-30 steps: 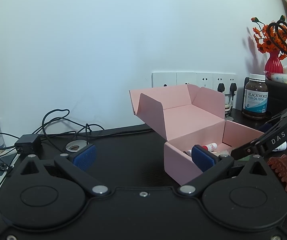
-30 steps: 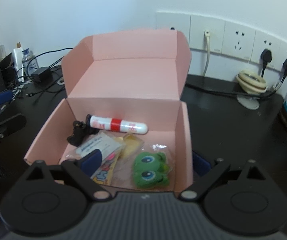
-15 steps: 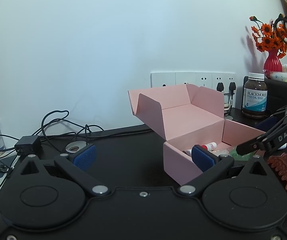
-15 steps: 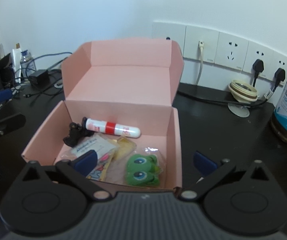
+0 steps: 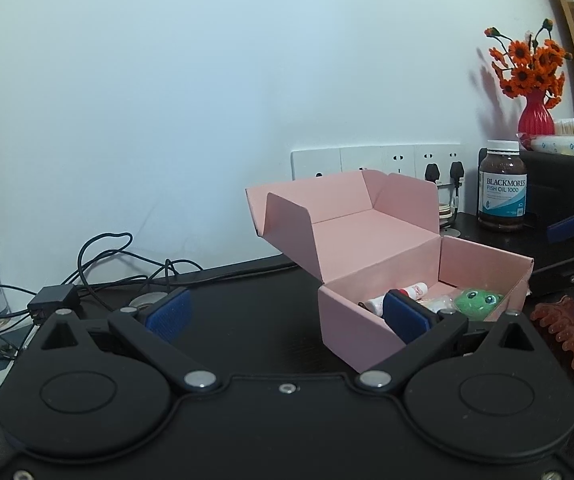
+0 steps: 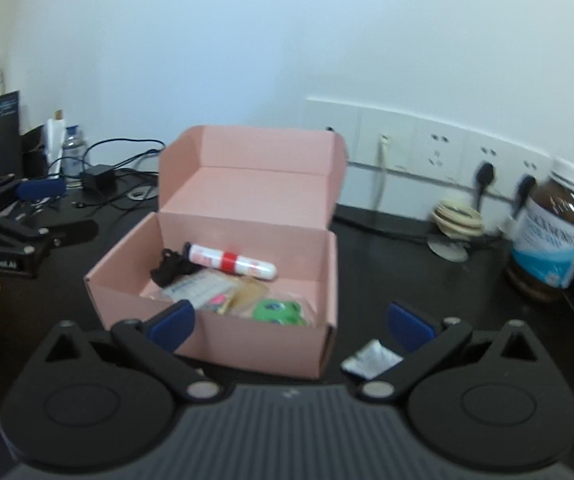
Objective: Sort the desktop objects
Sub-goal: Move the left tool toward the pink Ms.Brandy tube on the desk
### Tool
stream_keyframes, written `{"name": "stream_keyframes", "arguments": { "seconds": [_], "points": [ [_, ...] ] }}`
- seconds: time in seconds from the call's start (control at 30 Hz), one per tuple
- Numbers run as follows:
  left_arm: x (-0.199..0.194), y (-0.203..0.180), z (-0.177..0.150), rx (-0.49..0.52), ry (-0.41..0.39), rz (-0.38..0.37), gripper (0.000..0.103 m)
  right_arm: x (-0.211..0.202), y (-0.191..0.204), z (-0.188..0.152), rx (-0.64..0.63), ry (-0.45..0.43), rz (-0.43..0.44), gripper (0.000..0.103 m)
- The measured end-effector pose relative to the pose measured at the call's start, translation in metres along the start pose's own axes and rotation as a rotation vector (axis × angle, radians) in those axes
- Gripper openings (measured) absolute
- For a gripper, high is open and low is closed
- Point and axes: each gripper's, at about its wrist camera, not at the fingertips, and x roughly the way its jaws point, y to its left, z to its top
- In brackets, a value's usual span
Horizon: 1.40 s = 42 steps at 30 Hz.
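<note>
R gripper [image 6: 289, 326] wide, empty; pink box [image 6: 223, 344] holds frog toy [image 6: 279, 312], tube [image 6: 233, 262]; foil packet [image 6: 371, 360] at 5 o'clock, comb [image 5: 567, 334] still out.

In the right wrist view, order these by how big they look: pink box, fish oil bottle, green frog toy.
1. pink box
2. fish oil bottle, though blurred
3. green frog toy, partly hidden behind the box wall

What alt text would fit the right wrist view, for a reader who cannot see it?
The open, empty right gripper faces an open pink box on a dark desk. Inside lie a white and red tube, a green frog toy and packets. A brown supplement bottle stands right.
</note>
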Motion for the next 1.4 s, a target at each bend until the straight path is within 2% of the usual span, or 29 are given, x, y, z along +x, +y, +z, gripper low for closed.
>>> {"name": "stream_keyframes", "arguments": {
  "seconds": [0.1, 0.37, 0.67, 0.73, 0.87, 1.13, 1.27, 1.4],
  "points": [
    [0.001, 0.000, 0.000, -0.001, 0.006, 0.007, 0.103, -0.006, -0.003, -0.006, 0.018, 0.003, -0.032, 0.102],
    [0.003, 0.008, 0.000, -0.049, 0.015, 0.028, 0.103, -0.015, -0.003, -0.023, -0.033, -0.068, -0.177, 0.102],
    [0.003, 0.004, -0.001, -0.036, 0.016, 0.053, 0.103, -0.023, -0.028, -0.030, 0.113, -0.154, -0.063, 0.102],
    [0.002, 0.002, -0.001, -0.023, 0.012, 0.057, 0.103, -0.026, -0.030, -0.030, 0.141, -0.187, -0.060, 0.102],
    [0.001, -0.003, -0.001, 0.008, 0.000, 0.071, 0.103, -0.024, -0.028, -0.030, 0.116, -0.187, -0.071, 0.102],
    [-0.003, -0.013, -0.002, 0.056, -0.022, 0.138, 0.103, -0.028, -0.026, -0.032, 0.092, -0.192, -0.023, 0.102],
    [-0.006, -0.017, -0.003, 0.077, -0.008, 0.166, 0.103, -0.029, -0.023, -0.033, 0.076, -0.189, -0.005, 0.102],
    [-0.014, -0.027, -0.006, 0.115, 0.014, 0.160, 0.103, -0.030, -0.023, -0.033, 0.074, -0.192, 0.002, 0.102]
  ]
}}
